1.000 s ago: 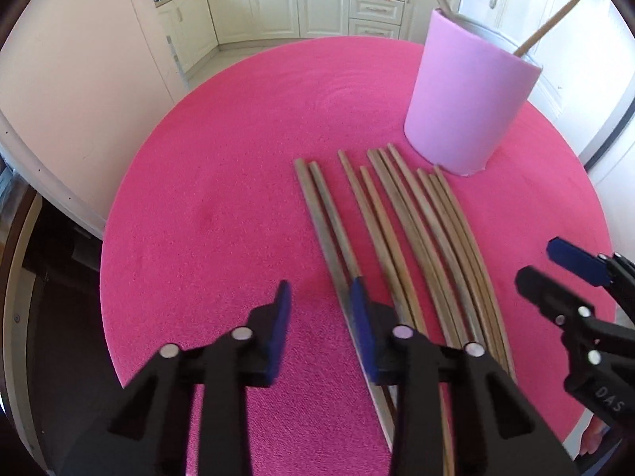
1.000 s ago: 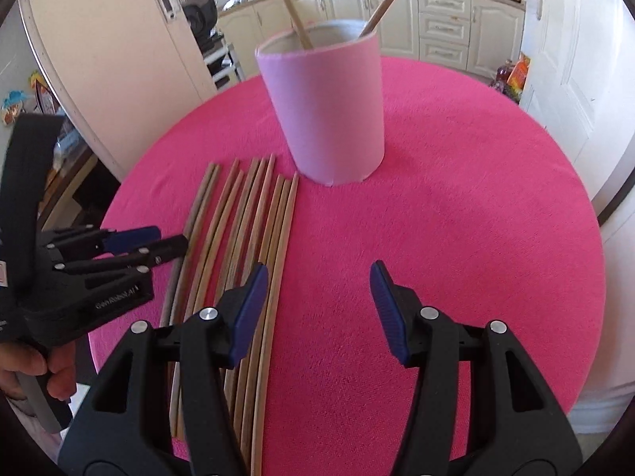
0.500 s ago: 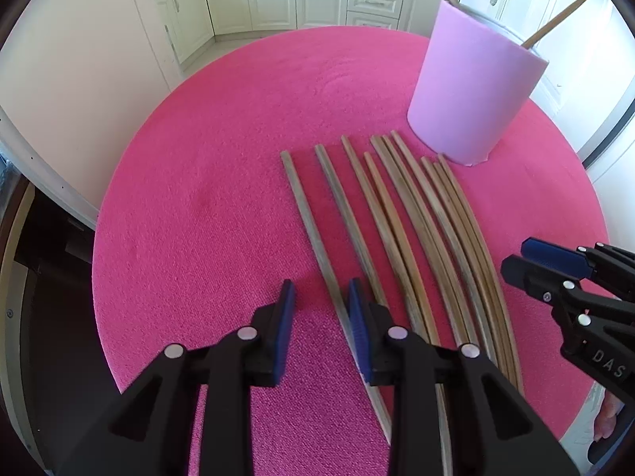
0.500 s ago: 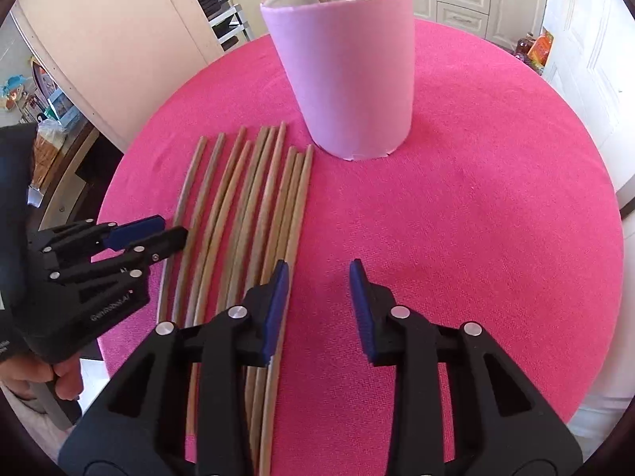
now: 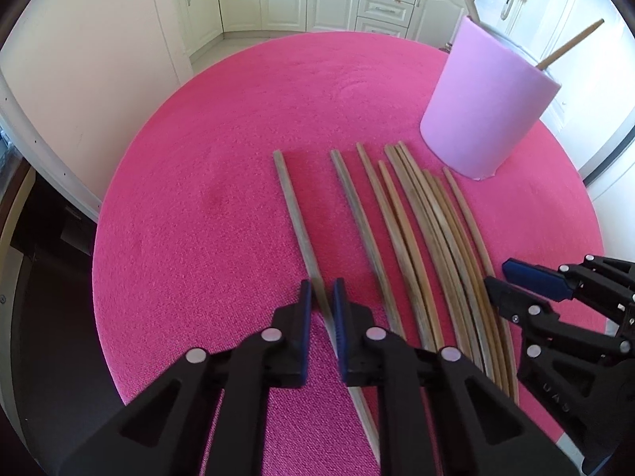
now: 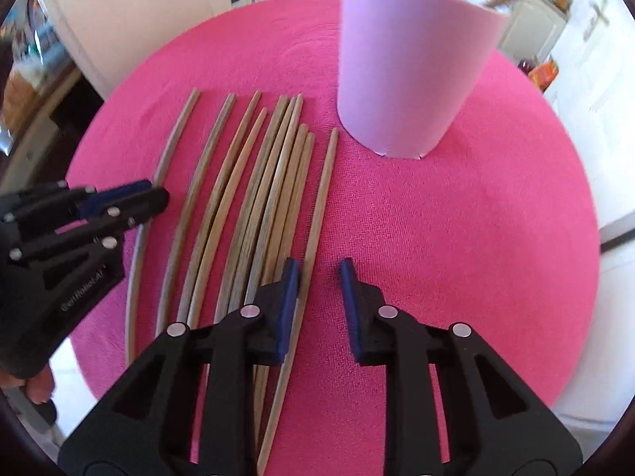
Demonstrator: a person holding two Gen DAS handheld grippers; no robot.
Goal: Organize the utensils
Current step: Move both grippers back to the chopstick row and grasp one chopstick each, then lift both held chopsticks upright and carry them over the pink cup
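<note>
Chopsticks partly hidden by grippers, left gripper closing on leftmost stick, right gripper narrowing, empty.

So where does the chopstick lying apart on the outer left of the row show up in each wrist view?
Left wrist: the outermost left chopstick runs up the centre, its near part between the closing left gripper pads.
Right wrist: far left, passing under the left gripper.
Shared landmark: pink cup.

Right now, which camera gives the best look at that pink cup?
The right wrist view: the pink cup stands large and near the middle, its base on the pink tablecloth. The left wrist view shows the cup smaller, off at the upper right, with sticks poking out.
</note>
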